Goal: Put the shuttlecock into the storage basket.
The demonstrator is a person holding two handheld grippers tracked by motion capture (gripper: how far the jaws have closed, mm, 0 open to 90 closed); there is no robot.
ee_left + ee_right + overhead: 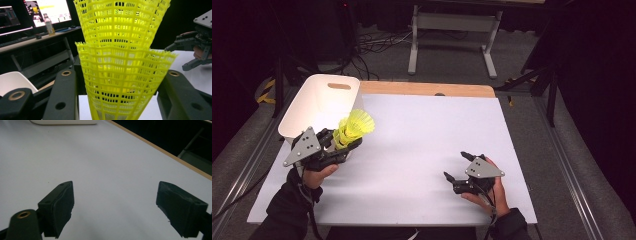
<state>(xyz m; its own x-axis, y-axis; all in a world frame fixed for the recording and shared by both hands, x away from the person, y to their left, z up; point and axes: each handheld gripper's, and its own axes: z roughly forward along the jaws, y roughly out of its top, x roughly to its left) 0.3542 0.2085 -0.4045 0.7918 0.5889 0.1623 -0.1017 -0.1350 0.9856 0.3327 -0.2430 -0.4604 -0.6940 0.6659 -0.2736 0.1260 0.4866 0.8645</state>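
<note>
A white bin (323,102) with a handle slot stands at the far left of the white-topped bench (422,150), a grey frame (454,30) and cables (369,47) lie on the floor beyond, and monitors (47,10) and a bottle (49,24) sit on a desk (37,40).

Left gripper (343,142) showing black jaws with brass-ringed holes, grey three-cornered plate dotted with screws at its nine o'clock side, right gripper (456,167) wearing a matching plate, black cables trailing toward six o'clock, person wearing dark sleeves (287,212).
</note>
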